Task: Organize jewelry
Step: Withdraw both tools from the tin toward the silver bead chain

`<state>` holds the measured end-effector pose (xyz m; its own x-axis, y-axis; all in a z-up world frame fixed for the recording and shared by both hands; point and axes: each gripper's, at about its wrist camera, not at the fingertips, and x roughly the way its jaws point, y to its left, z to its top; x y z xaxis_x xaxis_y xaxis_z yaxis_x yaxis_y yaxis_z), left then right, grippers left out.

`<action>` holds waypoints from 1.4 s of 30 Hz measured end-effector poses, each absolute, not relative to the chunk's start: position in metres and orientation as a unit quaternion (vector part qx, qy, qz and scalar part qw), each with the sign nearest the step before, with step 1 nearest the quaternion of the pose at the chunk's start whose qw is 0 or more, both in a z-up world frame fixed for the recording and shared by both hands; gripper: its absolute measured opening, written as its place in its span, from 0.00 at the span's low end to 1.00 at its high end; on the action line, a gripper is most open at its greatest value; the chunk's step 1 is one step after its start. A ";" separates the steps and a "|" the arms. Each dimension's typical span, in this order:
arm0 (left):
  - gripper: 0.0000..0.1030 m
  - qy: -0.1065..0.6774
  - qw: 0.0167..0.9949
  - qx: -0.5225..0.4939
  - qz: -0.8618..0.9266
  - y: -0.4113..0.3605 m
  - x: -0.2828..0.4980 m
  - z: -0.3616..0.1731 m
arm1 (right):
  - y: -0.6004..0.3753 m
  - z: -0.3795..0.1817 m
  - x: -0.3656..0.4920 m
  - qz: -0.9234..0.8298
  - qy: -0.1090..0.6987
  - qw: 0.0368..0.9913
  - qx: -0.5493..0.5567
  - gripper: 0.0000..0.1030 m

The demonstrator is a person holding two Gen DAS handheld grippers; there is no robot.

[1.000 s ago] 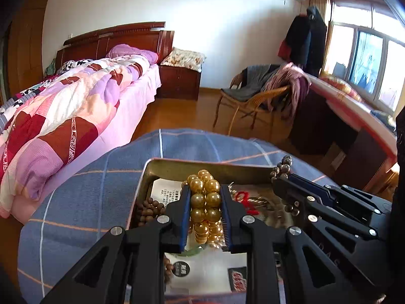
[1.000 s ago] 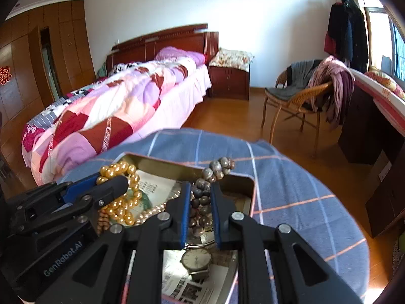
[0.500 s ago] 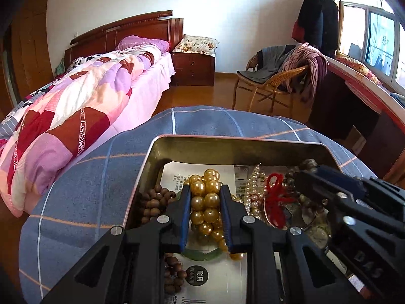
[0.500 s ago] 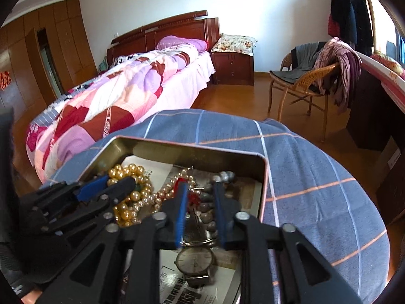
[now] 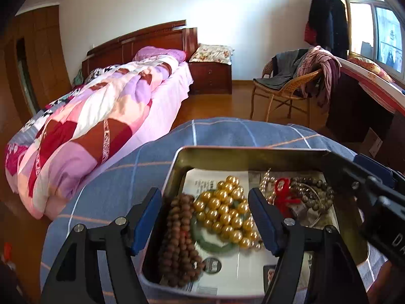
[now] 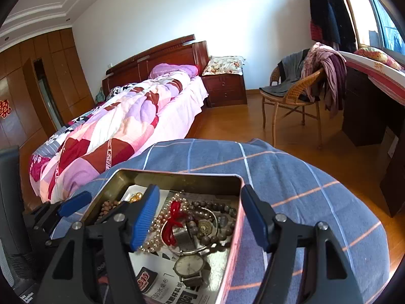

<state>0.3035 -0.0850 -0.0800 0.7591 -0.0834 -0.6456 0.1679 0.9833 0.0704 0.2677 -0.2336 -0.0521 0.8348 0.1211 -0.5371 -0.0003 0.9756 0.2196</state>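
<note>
Both the left gripper (image 5: 205, 217) and right gripper (image 6: 200, 217) hover with fingers wide and empty over the tin (image 5: 243, 153), so the jewelry looks deposited; next, withdraw or choose another piece.

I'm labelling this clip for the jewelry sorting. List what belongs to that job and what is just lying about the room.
Part of the job: metal tin, gold beads, brown beads, green bangle, pearl strand, red cord, watch, left gripper, right gripper.

Just lying about: bed, chair, nightstand.
</note>
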 end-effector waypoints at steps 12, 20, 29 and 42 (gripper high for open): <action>0.69 0.351 0.934 0.056 -0.048 -0.067 0.261 -0.070 | -0.247 -0.056 0.221 -0.003 0.300 0.944 0.140 0.75; 0.69 0.359 0.931 0.049 -0.045 -0.050 0.224 -0.071 | -0.249 -0.052 0.187 -0.014 0.301 0.942 0.149 0.81; 0.69 0.380 0.923 0.048 -0.040 -0.033 0.194 -0.084 | -0.237 -0.056 0.162 -0.007 0.321 0.939 0.124 0.81; 0.69 0.411 0.911 0.036 -0.032 0.002 0.153 -0.104 | -0.233 -0.067 0.129 -0.008 0.347 0.932 0.102 0.81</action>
<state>0.1534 0.0016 -0.1045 0.6606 -0.0283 -0.7502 0.0870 0.9954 0.0391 0.1292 -0.2326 -0.0668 0.7596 0.0558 -0.6479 0.0858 0.9790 0.1849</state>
